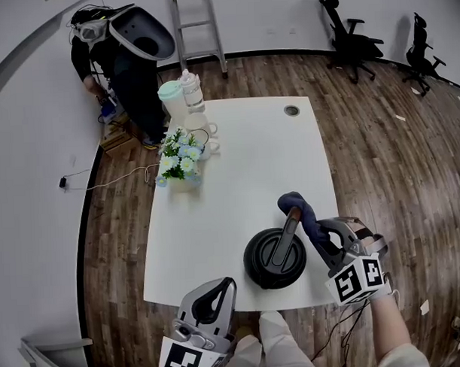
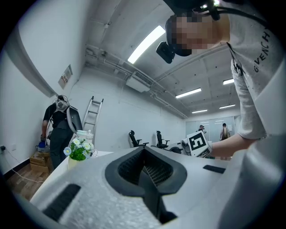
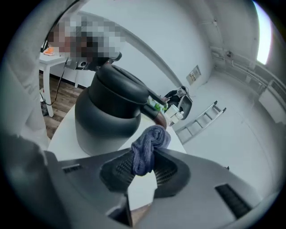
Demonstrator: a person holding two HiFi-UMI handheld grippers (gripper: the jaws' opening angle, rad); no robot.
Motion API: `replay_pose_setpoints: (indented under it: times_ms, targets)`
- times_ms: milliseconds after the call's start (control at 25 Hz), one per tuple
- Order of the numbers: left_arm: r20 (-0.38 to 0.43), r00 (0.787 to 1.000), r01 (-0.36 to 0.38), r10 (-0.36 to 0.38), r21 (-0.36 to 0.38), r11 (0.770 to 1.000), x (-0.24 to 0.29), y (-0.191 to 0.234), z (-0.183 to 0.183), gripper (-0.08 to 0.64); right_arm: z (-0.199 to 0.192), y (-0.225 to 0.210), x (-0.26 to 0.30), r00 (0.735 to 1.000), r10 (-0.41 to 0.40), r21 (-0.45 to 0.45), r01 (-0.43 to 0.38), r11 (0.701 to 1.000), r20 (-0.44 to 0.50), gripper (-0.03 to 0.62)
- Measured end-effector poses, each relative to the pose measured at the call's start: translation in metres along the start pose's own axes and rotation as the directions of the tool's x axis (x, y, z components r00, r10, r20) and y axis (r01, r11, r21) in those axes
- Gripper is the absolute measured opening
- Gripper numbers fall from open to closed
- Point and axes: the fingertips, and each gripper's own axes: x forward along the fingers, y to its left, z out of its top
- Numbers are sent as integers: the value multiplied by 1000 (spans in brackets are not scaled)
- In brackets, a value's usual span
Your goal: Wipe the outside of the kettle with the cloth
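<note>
A black kettle (image 1: pixel 275 257) with a dark handle stands near the front edge of the white table (image 1: pixel 237 171). My right gripper (image 1: pixel 322 240) is just right of it, shut on a blue cloth (image 1: pixel 302 212) that bunches up beside the kettle's handle. In the right gripper view the cloth (image 3: pixel 147 147) hangs from the jaws with the kettle (image 3: pixel 111 109) right behind it. My left gripper (image 1: pixel 219 292) hangs below the table's front edge, to the kettle's left, shut with nothing in it (image 2: pixel 147 174).
A pot of white flowers (image 1: pixel 180 160), a pale jug (image 1: pixel 172 98) and a bottle (image 1: pixel 191 90) stand at the table's far left. A person (image 1: pixel 124 55) stands beyond, by a ladder (image 1: pixel 198 26). Office chairs (image 1: pixel 349 35) are at the back right.
</note>
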Motion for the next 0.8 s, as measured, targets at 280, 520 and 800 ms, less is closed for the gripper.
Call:
replay_pose_setpoints:
  times_ms: [280, 520, 800]
  targets:
    - [-22, 1000, -5, 5, 1, 1000, -7, -2, -11, 6, -21, 44, -4, 995, 35, -30, -38, 999, -91, 64]
    - [-4, 1000, 25, -25, -13, 1000, -14, -13, -5, 6, -2, 31, -51, 984, -78, 2, 79, 997, -159, 63]
    - [52, 996, 69, -72, 45, 997, -27, -33, 6, 6, 70, 17, -129, 962, -260, 239, 272, 932, -83, 63]
